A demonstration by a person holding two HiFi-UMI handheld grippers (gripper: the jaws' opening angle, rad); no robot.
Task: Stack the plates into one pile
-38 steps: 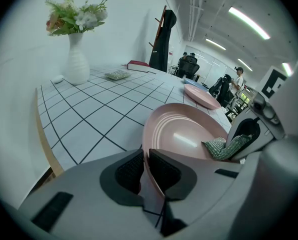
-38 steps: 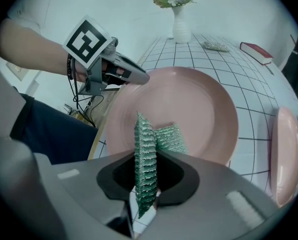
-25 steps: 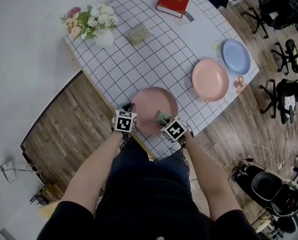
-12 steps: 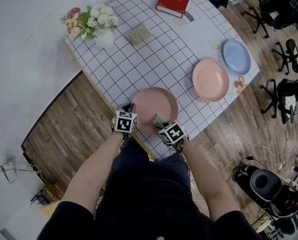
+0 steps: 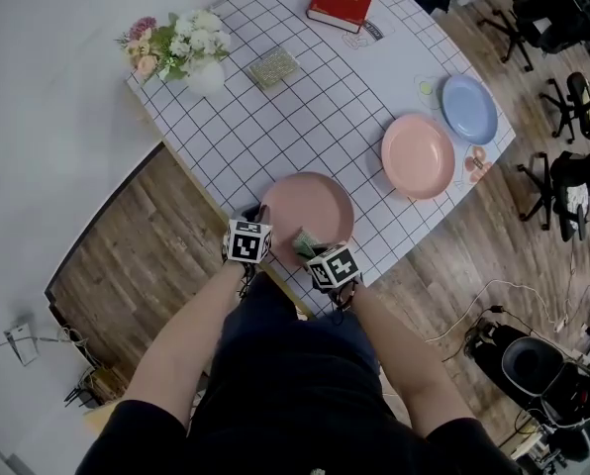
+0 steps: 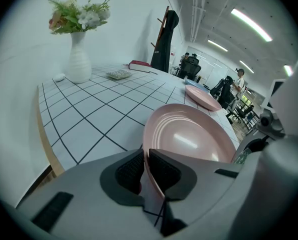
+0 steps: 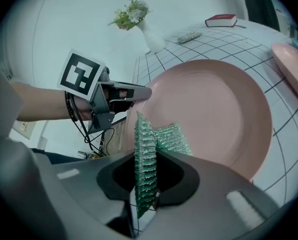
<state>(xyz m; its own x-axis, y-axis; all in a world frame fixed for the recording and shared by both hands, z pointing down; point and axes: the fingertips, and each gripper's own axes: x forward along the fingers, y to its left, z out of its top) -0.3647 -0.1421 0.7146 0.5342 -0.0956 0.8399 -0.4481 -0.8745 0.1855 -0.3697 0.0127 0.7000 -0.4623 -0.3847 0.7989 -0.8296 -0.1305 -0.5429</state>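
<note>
— While the left tool [image 6: 145, 173] pinches the near rim of the mauve plate [image 5: 310, 204], jaws nearly together, what does the right tool [image 7: 145, 181] hold?
— Its jaws stand partly apart, clamped on a green scouring pad [image 7: 145, 154] at that plate's near edge.
— And the other plates?
— A salmon plate [image 5: 417, 156] lies to the mauve plate's right on the checked surface [image 5: 275, 117], well apart; a blue plate [image 5: 469, 110] lies farther right still.

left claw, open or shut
Shut on the nearest pink plate: the left claw pinches its near rim, with no gap visible.
</note>
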